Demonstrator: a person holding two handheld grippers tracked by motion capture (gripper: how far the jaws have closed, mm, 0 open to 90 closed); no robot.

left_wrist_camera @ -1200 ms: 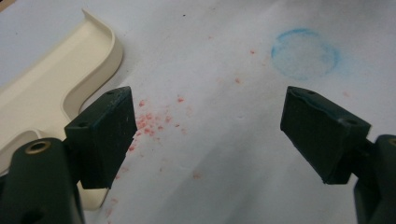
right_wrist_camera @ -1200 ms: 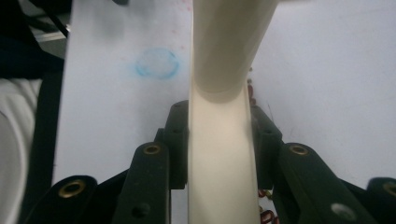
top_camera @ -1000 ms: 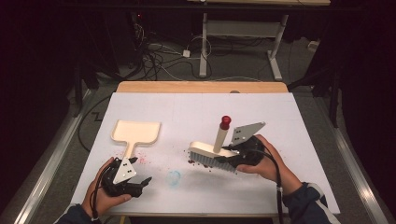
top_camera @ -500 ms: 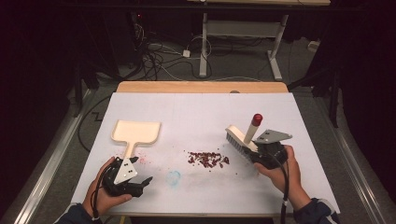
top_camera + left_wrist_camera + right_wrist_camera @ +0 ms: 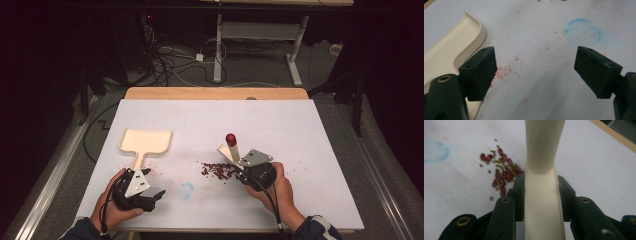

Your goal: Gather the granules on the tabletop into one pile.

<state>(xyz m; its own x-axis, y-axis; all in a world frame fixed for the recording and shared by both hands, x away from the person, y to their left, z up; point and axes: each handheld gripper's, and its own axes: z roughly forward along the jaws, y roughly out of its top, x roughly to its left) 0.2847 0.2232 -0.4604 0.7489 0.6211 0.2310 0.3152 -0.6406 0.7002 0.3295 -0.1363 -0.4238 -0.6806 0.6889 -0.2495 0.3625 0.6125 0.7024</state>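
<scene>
Cream plastic forms the handle of the small brush (image 5: 231, 150) that I grasp in the right gripper (image 5: 254, 172); in the right gripper view both black jaws press against the flat sides of that handle (image 5: 541, 195), which rises straight ahead between them. In the high view the brush stands tilted, its red-capped end uppermost and its head down on the white worktop (image 5: 300, 130), at the right edge of a loose pile of dark red beans and small green grains (image 5: 216, 169). The right gripper view shows the same pile (image 5: 501, 173) just left of the handle.

My left gripper (image 5: 150, 197) rests near the front left of the worktop, released, with its jaws wide apart over bare surface dotted with red specks. A cream plastic dustpan (image 5: 145, 142) lies flat just beyond it, handle pointing toward my left hand (image 5: 117, 202). A faint blue ring mark (image 5: 186, 190) sits between the two grippers.
</scene>
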